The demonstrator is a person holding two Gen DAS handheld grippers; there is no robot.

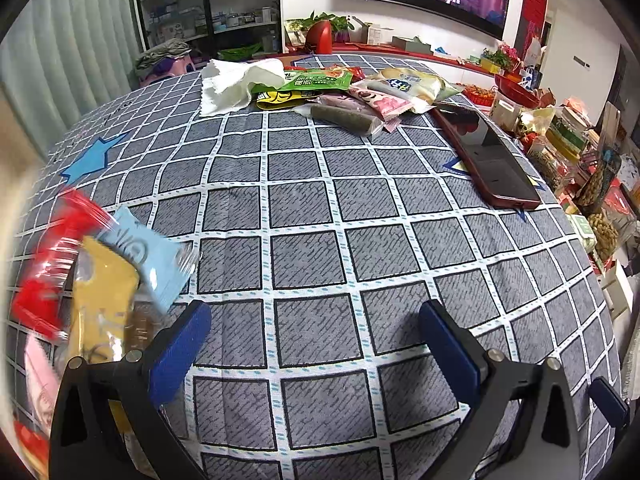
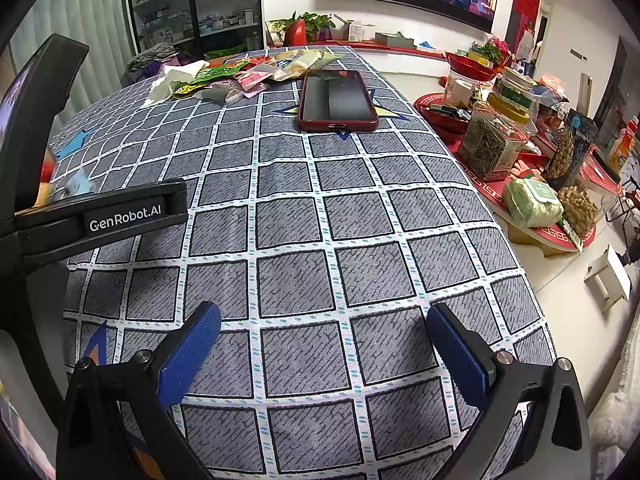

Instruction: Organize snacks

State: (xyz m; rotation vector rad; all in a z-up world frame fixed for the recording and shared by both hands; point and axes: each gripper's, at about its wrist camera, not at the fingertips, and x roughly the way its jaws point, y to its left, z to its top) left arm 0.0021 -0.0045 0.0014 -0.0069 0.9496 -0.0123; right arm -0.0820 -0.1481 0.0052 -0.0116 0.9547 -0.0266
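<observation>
**Both grippers spread over bare cloth, snacks at far edge and near-left**

Left gripper [image 1: 316, 328]: jaws wide apart, nothing between them, only checked tablecloth [image 1: 304, 208] under and ahead. Right gripper [image 2: 324, 334]: same, jaws spread, holding nothing.

Room to move: the middle of the table is open cloth from both sets of fingertips up to the far snack pile [image 1: 352, 92]. That pile sits at the far edge, packets overlapping, a crumpled white tissue [image 1: 236, 84] touching its left side. A phone in a red case [image 2: 338, 100] lies face up just right of the pile, near the right edge of the table. Past that edge, lower down, a crowded side surface with jars and bags of nuts [image 2: 576, 204].

Second group of packets [image 1: 100, 280] at the near-left, just beside the left gripper's left finger: red, yellow, light blue wrappers.

Hard to read: the near-left packets are blurred and partly cut off by the frame edge and gripper body; labels unreadable, count unclear. In the right wrist view the left gripper's black body [image 2: 92, 220] blocks most of that corner. Far pile's lower packets are covered by upper ones.
</observation>
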